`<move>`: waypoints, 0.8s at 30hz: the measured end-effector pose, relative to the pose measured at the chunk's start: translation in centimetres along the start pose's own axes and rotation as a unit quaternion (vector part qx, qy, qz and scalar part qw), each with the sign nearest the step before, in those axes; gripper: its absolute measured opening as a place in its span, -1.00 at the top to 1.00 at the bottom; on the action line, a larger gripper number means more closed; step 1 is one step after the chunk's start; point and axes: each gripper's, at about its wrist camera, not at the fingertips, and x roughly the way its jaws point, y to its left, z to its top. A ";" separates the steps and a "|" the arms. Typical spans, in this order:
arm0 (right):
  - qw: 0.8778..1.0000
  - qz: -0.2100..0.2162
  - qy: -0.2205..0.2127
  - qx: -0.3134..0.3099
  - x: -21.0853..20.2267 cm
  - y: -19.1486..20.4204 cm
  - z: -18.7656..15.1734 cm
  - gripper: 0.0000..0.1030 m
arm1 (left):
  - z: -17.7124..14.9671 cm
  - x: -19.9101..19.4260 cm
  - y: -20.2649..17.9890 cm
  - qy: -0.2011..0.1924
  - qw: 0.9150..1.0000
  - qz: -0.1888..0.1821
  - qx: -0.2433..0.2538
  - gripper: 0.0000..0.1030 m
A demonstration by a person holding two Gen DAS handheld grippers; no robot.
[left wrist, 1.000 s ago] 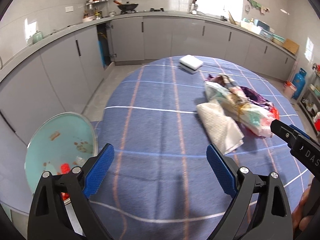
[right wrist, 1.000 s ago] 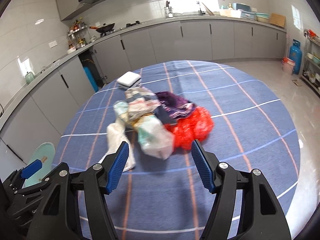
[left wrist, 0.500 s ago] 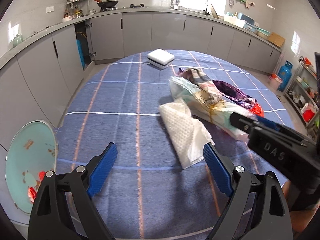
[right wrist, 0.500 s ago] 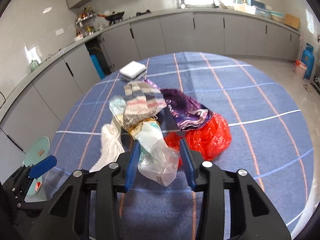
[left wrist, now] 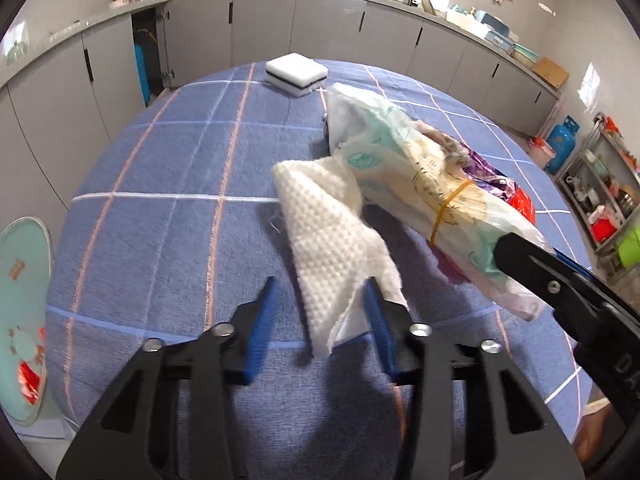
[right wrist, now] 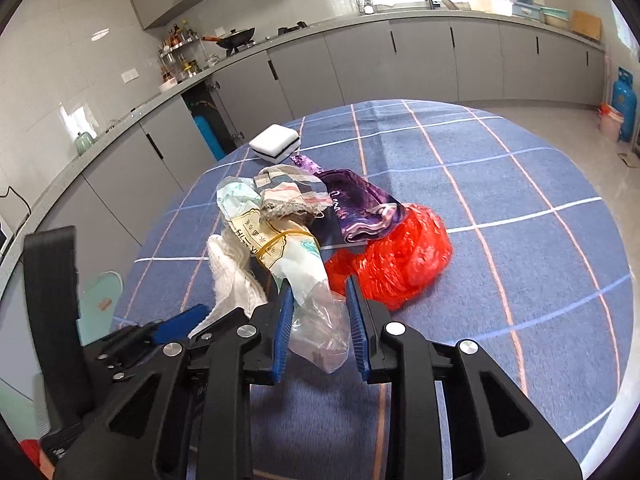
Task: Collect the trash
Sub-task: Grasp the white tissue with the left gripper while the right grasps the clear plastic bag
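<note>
Trash pile sits mid-table: white paper towel, clear plastic bag bundled with a rubber band, purple wrapper, red plastic bag. Your right hand-held gripper is clamped on the clear bag's end. Your left hand-held gripper straddles the towel's near corner, jaws narrowed; can't tell whether it's gripping. White sponge at the far edge, trash bin just off the left.

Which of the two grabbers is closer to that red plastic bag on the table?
Right. The right gripper has its jaws around a clear bag's end, just beside the red plastic bag. The left gripper straddles the white paper towel, farther away.
</note>
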 end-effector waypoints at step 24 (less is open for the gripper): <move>1.000 0.008 0.015 0.023 -1.3 2.2 -2.7 0.47 | -2.7 -5.6 3.3 -0.016 0.999 0.040 0.017 0.80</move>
